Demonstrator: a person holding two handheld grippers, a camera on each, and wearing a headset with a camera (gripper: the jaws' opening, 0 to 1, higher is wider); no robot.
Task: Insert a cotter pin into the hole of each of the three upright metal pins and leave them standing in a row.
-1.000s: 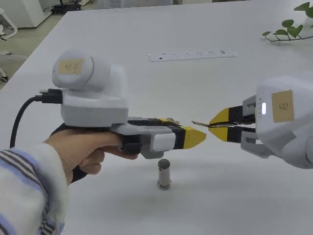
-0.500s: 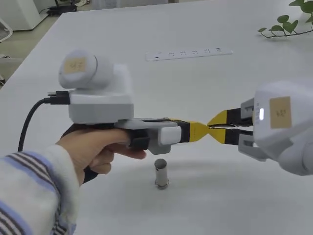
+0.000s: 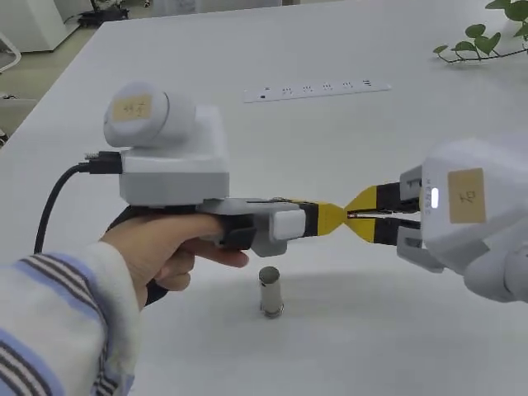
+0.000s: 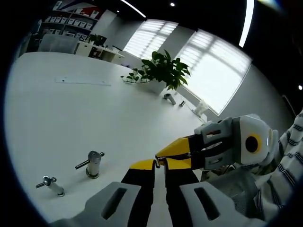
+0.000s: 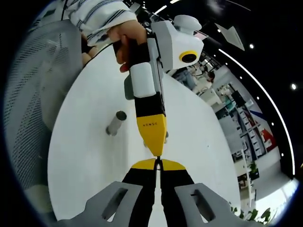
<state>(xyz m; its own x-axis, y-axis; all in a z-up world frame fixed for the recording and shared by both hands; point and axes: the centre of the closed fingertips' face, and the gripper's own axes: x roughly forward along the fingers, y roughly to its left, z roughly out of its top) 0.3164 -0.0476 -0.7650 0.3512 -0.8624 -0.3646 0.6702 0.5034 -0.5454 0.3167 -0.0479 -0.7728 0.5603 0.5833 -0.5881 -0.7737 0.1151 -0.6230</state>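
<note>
In the head view the left gripper [image 3: 334, 219] and the right gripper [image 3: 360, 216] were held level above the white surface [image 3: 371, 140], yellow tips meeting nose to nose. A hand [image 3: 161, 256] in a striped sleeve [image 3: 58, 330] gripped the left one, and a black cable [image 3: 45, 206] trailed from its rear towards 9 o'clock. In its own view the left gripper's jaws stood narrow, with a slim gap between them, and the right gripper's tips came in from 3 o'clock to reach that gap. The right gripper's jaws were pressed together in its own view. Whether a cotter pin sat between them could not be told, as the spot was too small. A bare metal pin [image 3: 271, 290] stood upright on the surface at 6 o'clock from the meeting tips, clear of both grippers. In the left gripper view a second metal pin [image 4: 93, 163] stood upright at 9 o'clock from the jaws, with a cotter pin [image 4: 81, 165] poking out of its side. A third metal pin [image 4: 52, 185] lay further out towards 8 o'clock, leaning in that view, with a cross-piece through its top end. In the head view a white power strip [image 3: 316, 87] lay far off at 12 o'clock and a leafy plant [image 3: 478, 41] reached in at 1 o'clock.
</note>
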